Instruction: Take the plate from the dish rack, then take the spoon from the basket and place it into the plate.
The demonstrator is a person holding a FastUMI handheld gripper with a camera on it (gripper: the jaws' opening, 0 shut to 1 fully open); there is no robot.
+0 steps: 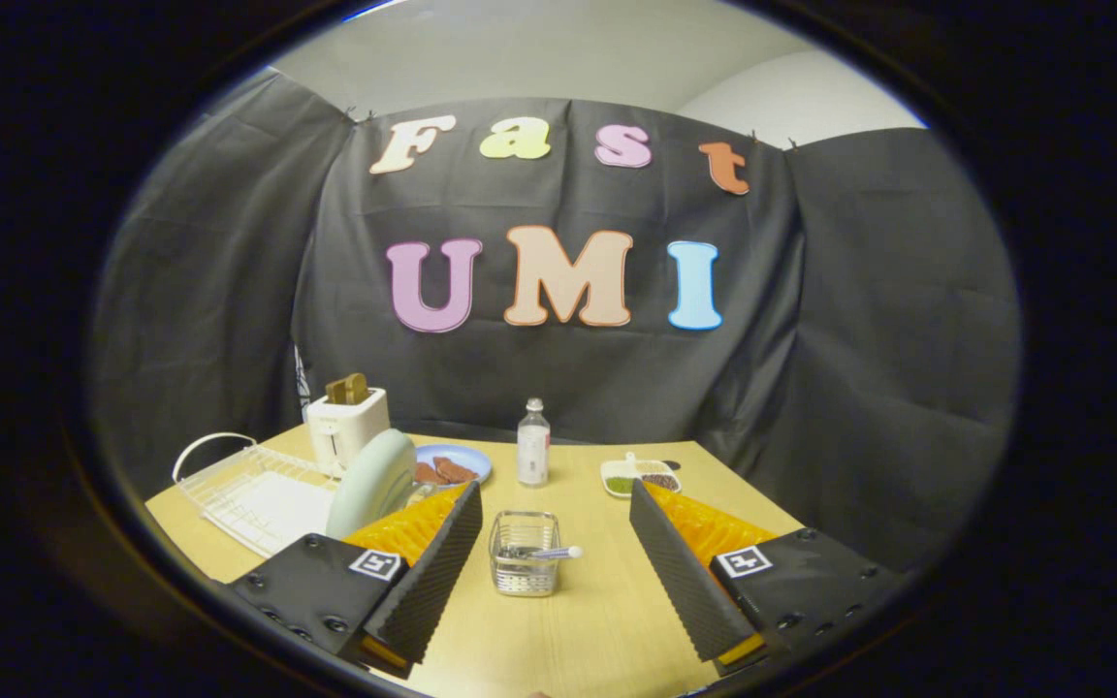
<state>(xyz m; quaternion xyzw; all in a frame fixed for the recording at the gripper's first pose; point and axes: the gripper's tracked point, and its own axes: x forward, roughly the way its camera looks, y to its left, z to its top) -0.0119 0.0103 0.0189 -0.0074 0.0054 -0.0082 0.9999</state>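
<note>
A pale green plate [371,482] stands on edge in the white wire dish rack [246,488], just beyond my left finger [437,572]. A small metal mesh basket [525,553] sits on the wooden table ahead, between the two fingers, with a spoon [549,554] lying across its top, its white end pointing right. My gripper [551,519] hovers above the table, open wide, nothing between its black ribbed pads.
A white toaster [346,427] with bread stands behind the rack. A blue plate [457,465] with brown food, a clear bottle [533,444] and a small white dish [641,477] of food line the table's far side. Black cloth walls close the booth.
</note>
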